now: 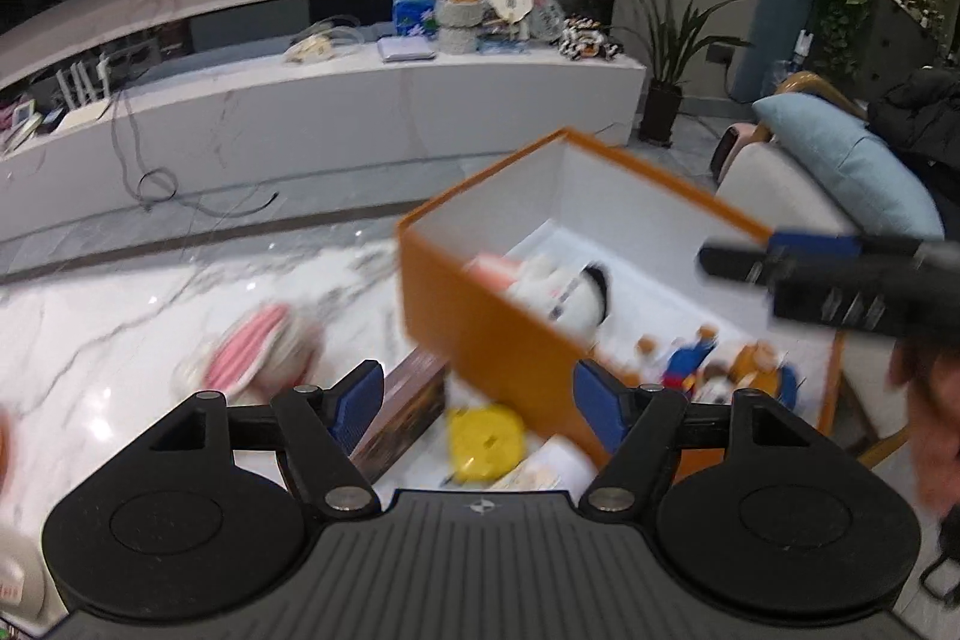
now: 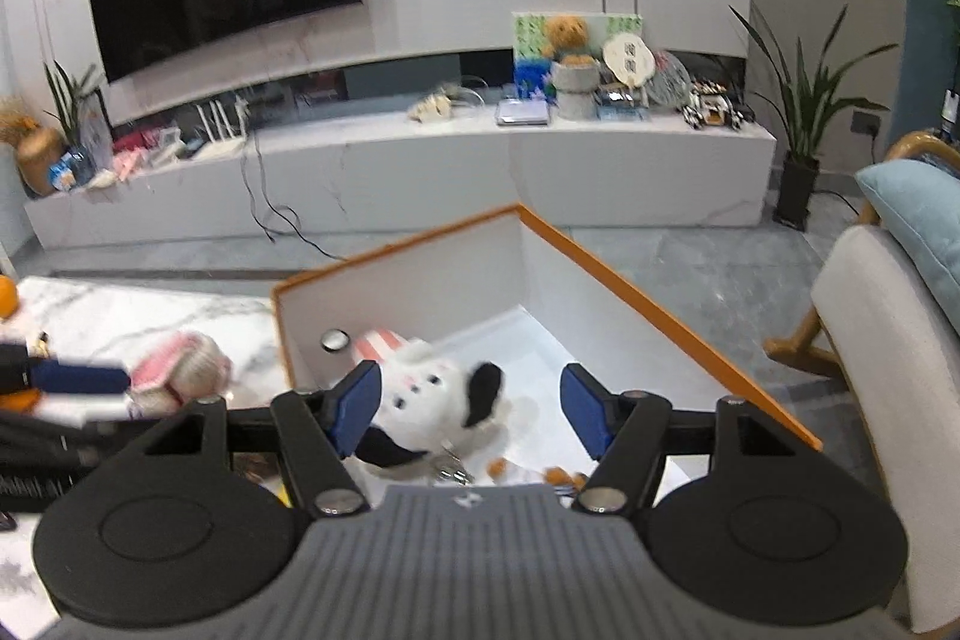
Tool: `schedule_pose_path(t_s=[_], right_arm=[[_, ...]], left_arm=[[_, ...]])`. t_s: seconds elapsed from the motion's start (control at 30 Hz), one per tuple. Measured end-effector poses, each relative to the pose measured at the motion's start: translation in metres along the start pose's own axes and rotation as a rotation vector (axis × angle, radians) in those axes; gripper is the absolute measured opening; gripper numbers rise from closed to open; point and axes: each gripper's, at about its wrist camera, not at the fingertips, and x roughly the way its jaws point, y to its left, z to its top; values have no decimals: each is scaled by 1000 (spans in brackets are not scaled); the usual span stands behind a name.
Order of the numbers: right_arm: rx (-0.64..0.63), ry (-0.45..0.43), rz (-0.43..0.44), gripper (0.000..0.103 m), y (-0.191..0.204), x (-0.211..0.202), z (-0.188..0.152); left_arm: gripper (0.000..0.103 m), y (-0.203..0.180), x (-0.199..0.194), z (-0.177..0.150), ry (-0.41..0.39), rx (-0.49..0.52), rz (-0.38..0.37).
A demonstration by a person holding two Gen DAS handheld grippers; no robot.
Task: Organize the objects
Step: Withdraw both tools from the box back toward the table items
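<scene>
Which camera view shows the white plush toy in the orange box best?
The right wrist view: the white plush toy lies close and sharp inside the orange box. The left wrist view shows it smaller and blurred.

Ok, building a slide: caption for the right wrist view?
Open right gripper over the orange box, white plush toy lying inside.

Left gripper [image 1: 478, 400] and right gripper [image 2: 471, 409] both angle downward, blue-padded jaws spread apart, gripping nothing
</scene>
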Motion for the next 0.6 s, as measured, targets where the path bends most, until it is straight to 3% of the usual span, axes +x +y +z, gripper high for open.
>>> schedule_pose_path(t_s=[0.13, 0.37, 0.5, 0.6], right_arm=[[-35, -26, 30, 68, 21, 2, -5], [-212, -45, 131, 68, 76, 5, -18], [-295, -9, 194, 69, 104, 9, -31], [-354, 68, 200, 72, 120, 17, -44]], left_arm=[[82, 24, 2, -23, 31, -18, 27], [82, 58, 11, -49, 88, -46, 76], [83, 69, 13, -57, 92, -57, 88], [83, 76, 12, -71, 94, -50, 110]])
